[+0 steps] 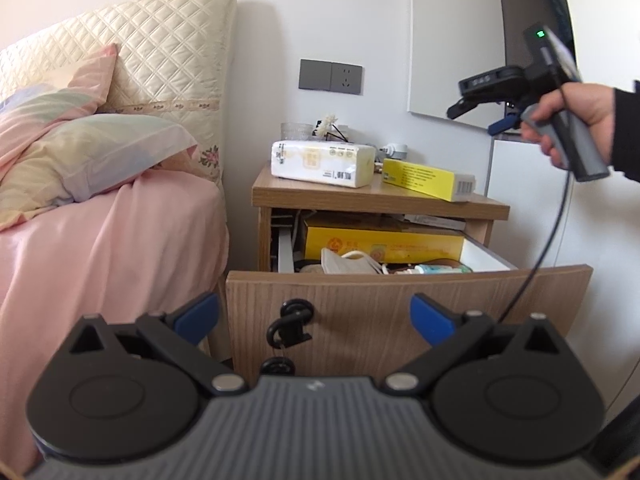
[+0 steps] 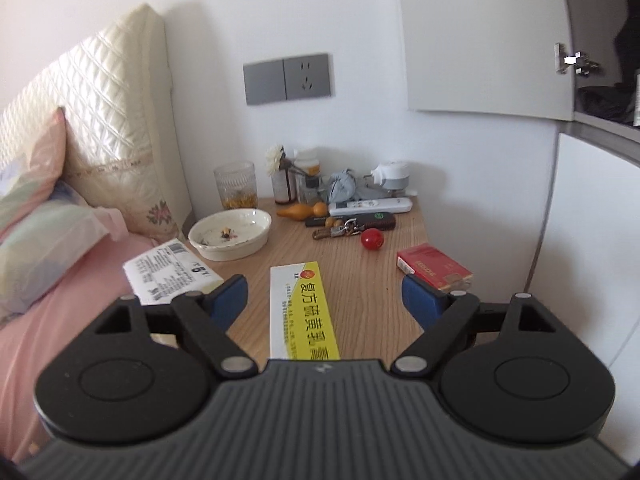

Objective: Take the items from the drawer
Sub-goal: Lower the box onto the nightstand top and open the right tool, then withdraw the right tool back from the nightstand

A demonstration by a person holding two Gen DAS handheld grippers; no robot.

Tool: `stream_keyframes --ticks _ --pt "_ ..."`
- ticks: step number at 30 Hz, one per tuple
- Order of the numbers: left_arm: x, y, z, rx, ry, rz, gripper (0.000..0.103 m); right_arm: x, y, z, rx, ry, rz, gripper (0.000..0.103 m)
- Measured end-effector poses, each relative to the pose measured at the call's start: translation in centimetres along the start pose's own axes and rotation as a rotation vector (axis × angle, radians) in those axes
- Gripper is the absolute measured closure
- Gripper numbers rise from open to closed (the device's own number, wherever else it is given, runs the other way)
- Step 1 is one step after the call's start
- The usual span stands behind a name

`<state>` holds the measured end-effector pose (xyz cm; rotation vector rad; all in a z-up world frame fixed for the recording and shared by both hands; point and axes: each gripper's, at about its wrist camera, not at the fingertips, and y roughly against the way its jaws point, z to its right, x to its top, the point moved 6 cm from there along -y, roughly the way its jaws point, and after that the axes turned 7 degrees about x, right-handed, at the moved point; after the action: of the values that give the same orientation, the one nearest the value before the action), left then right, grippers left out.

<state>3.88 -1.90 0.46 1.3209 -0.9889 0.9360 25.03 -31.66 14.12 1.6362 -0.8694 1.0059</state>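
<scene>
The left gripper [image 1: 314, 316] faces the pulled-out drawer [image 1: 400, 304], jaws spread and empty; inside lie a face mask [image 1: 348, 266] and yellow carton [image 1: 384, 242]; the right gripper [image 2: 324, 300] hovers released above the yellow box [image 2: 306, 312] on the nightstand [image 2: 360, 280].

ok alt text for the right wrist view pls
The open right gripper hovers over a wooden nightstand, a yellow and white box lying between its fingers. Behind are a white dish, red ball and keys.
</scene>
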Motion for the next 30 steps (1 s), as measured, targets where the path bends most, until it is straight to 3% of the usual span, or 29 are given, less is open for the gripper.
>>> stream_keyframes --ticks 7,13,21,30 --pt "0.0 0.3 0.5 -0.007 -0.012 0.009 0.0 -3.3 8.1 -1.5 -0.003 0.021 0.131 0.017" --pt "0.0 0.5 0.6 -0.006 -0.012 0.013 0.0 -8.8 12.2 -1.9 0.08 0.02 0.2 0.017" --pt "0.0 0.4 0.6 -0.001 -0.018 0.012 0.0 -15.9 13.6 -1.9 0.075 -0.057 0.221 0.017" --pt "0.1 0.4 0.5 0.001 -0.022 0.017 0.0 -19.2 13.6 -4.0 0.099 -0.102 0.216 0.017"
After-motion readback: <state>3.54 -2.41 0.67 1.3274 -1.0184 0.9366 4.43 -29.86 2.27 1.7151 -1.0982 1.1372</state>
